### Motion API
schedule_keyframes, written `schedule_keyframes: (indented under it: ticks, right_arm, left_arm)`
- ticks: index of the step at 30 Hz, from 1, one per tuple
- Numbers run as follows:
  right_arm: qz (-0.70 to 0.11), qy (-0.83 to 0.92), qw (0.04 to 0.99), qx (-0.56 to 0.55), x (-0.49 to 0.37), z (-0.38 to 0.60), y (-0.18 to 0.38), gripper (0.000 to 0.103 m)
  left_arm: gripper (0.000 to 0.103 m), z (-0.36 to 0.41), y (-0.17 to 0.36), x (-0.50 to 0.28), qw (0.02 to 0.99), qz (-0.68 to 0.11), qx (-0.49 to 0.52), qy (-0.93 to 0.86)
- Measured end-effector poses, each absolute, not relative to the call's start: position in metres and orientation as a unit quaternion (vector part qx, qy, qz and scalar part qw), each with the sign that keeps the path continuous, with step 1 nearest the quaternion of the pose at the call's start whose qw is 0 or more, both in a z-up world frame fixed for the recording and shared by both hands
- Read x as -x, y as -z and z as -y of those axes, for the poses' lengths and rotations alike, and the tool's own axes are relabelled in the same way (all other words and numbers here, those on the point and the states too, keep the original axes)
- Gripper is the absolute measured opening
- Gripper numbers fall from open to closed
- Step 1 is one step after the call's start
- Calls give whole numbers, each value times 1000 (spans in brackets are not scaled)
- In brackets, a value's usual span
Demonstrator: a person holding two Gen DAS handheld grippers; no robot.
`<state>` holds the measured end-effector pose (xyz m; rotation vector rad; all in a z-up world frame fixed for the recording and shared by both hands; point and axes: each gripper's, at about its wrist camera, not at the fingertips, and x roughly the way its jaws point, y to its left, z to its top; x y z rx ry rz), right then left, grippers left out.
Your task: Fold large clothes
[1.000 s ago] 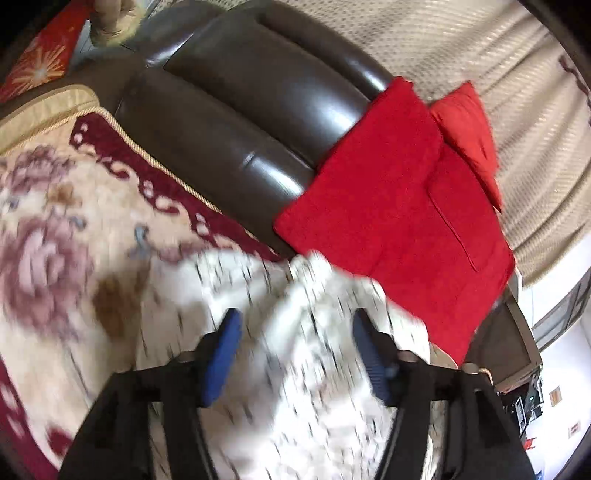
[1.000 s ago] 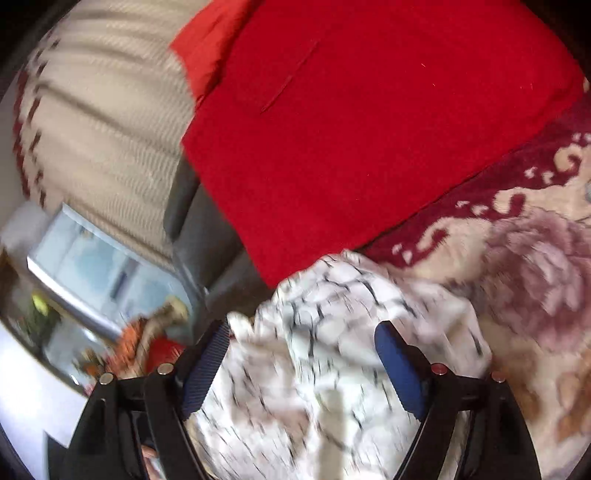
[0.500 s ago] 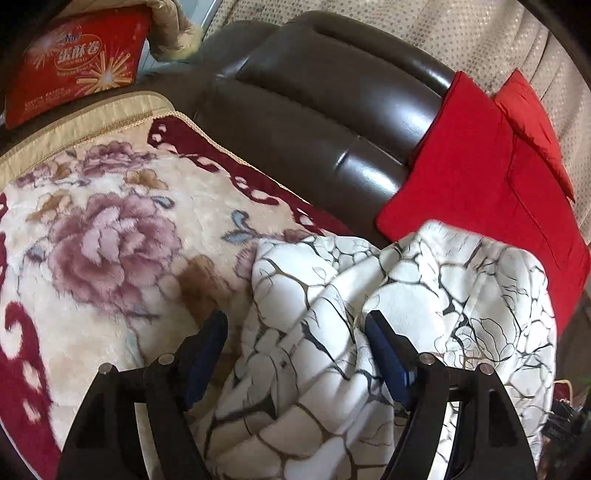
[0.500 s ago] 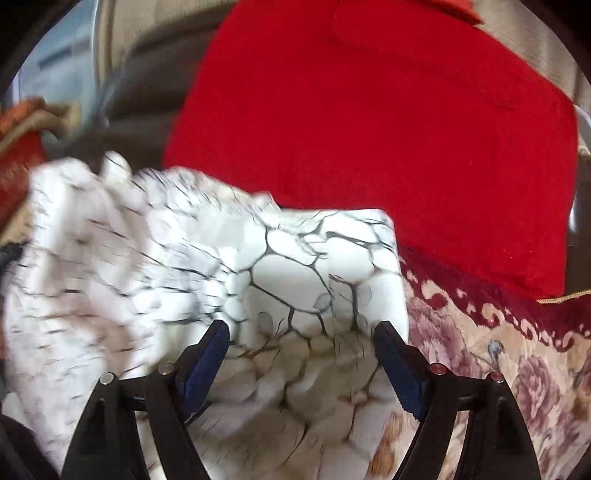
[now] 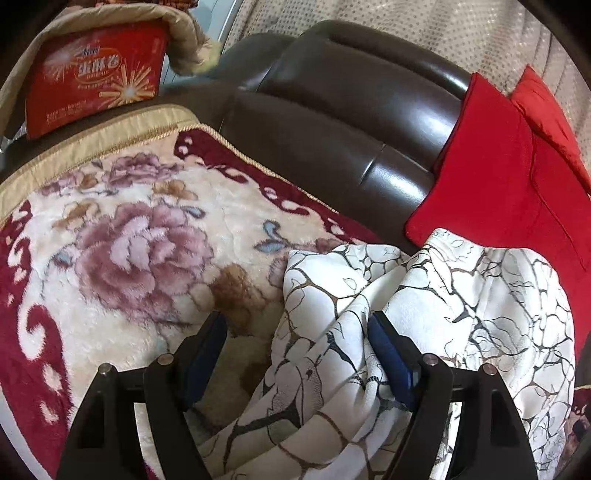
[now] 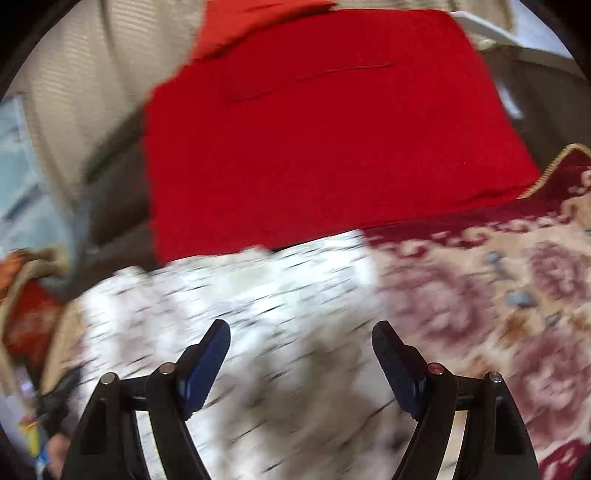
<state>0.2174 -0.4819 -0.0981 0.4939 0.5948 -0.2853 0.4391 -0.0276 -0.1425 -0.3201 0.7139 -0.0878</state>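
A white garment with a black crackle print (image 5: pixel 436 314) lies crumpled on a floral blanket (image 5: pixel 140 251) spread over a sofa seat. My left gripper (image 5: pixel 297 332) is open, its fingers wide apart; a fold of the garment lies between them, close to the right finger (image 5: pixel 388 354). In the right wrist view the same garment (image 6: pixel 258 295) is blurred by motion. My right gripper (image 6: pixel 301 343) is open above it and holds nothing.
A dark brown leather sofa back (image 5: pixel 351 122) rises behind the blanket. Red cushions (image 5: pixel 509 177) lean against it on the right, also in the right wrist view (image 6: pixel 314 147). A red box (image 5: pixel 96 81) stands at the far left. Beige curtain (image 5: pixel 424 33) hangs behind.
Both grippers have swung across the garment and stayed open. The left view has shifted left, showing more blanket and the red box. The right view is now motion-blurred.
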Motion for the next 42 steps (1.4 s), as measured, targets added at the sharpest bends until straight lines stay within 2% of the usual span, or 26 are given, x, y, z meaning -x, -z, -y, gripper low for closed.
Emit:
schedule_keyframes:
  ticks: [2,3,4,5,7,10,11,12,14,23,31,37,40,42]
  right_arm:
    - [-291,76,916,-264,-216,469,104,78]
    - [-298,60,915,-264,-218,462,107,64]
    - [-313,51,914,-252,-224,455,113,41]
    - [-338,50,912,-229,-233,450,121,33]
    - [-390,70,893,-213,-248,453,145,27]
    - [-409,70,879,-235,-253,463,161,26]
    - [-404,67,881,-237,-253,464,158,25]
    - [-401,67,883,-237,-251,463,155,25]
    - [-386,66,890,-234,-247,462,149,26]
    - [-308,18,922,-233,-224,437,119,29]
    - [-315,-54,918,-235,-261,407,107,29]
    - [-356,-84,898,-246,-319,390,120,29]
    - [-460,-55,840,-283,-366,393,167,29]
    - [-458,-51,828,-320,-374,403,185,29]
  left_arm:
    - [80,33,131,-427,934,-326,138,46]
    - [80,37,126,-421,939,-316,128,52]
    - [80,43,120,-414,943,-305,115,60]
    - [80,51,114,-405,948,-294,100,72]
    - [80,62,110,-396,949,-290,82,91]
    - [80,75,121,-401,942,-325,37,74]
    - [82,79,130,-407,937,-344,10,57]
    - [88,82,138,-411,933,-356,-13,48]
    - [89,85,146,-413,929,-366,-35,42]
    - [88,70,120,-373,937,-340,47,57]
    - [89,98,127,-359,937,-347,9,50]
    - [89,84,110,-353,963,-268,10,11]
    - [89,81,104,-349,970,-241,8,12]
    - [89,83,100,-344,976,-218,3,20]
